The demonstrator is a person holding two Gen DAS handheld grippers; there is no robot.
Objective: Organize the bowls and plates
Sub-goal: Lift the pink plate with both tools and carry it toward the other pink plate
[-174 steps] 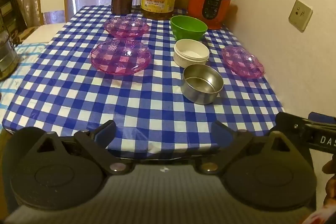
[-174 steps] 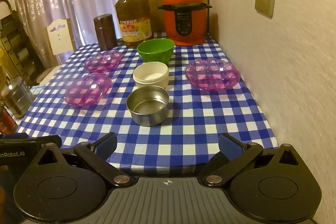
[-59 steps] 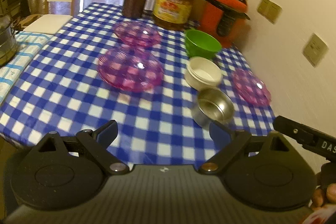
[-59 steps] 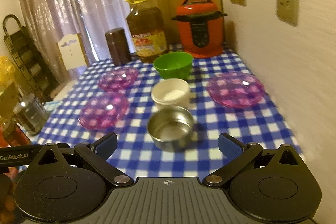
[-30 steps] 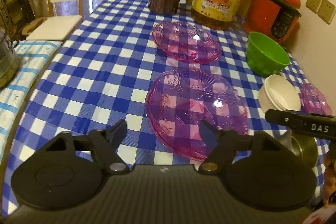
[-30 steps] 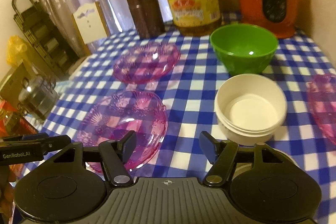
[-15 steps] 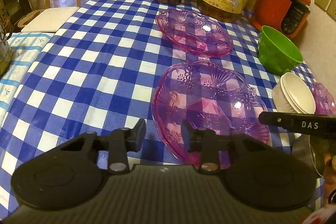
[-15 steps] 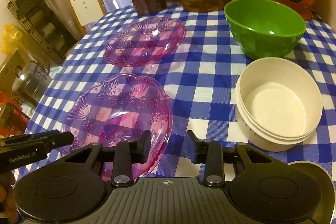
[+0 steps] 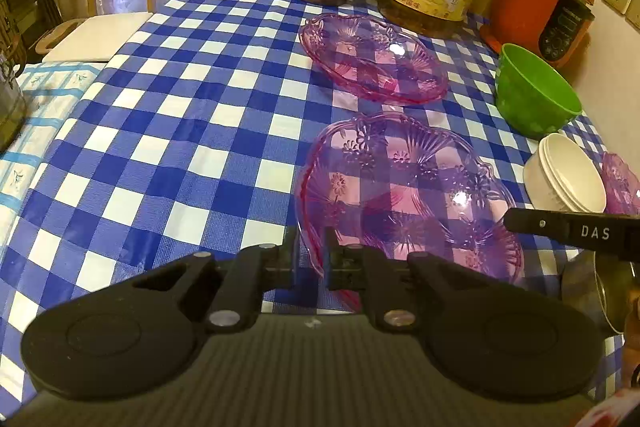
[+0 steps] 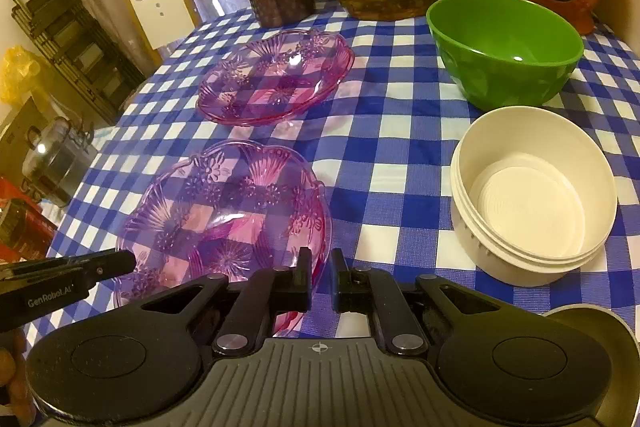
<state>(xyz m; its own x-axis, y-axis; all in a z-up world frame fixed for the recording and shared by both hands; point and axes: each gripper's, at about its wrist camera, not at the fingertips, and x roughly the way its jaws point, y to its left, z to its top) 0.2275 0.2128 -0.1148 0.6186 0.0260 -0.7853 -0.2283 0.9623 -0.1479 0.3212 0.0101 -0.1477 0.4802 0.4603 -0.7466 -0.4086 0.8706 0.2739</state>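
Both grippers have advanced from the near table edge to the near pink plate (image 9: 408, 195) and narrowed their jaws since the earlier frames. The left gripper (image 9: 311, 259) now has its jaws drawn close around the plate's near-left rim, which passes through the narrow gap; the grip appears made or nearly made. The right gripper (image 10: 320, 281) has its jaws likewise drawn close at the same plate's near-right rim; whether the rim is actually clamped there cannot be told.

Progress, as judged: the task is at its first step. Nothing is stacked. Every dish sits apart on the checked tablecloth (image 9: 168, 131).

Count of task items:
- Pink plates: three. The near one is at the grippers, a far pink plate (image 9: 374, 61) lies just behind it, and a third pink plate (image 9: 622, 183) shows at the right edge, beyond the white bowl.
- Bowls: three. Green bowl (image 10: 504, 47), white bowl (image 10: 532, 211), and a steel bowl (image 10: 600, 339) only partly visible at the lower right.

Remaining: plates to be gathered into one pile, bowls into another, presumably.
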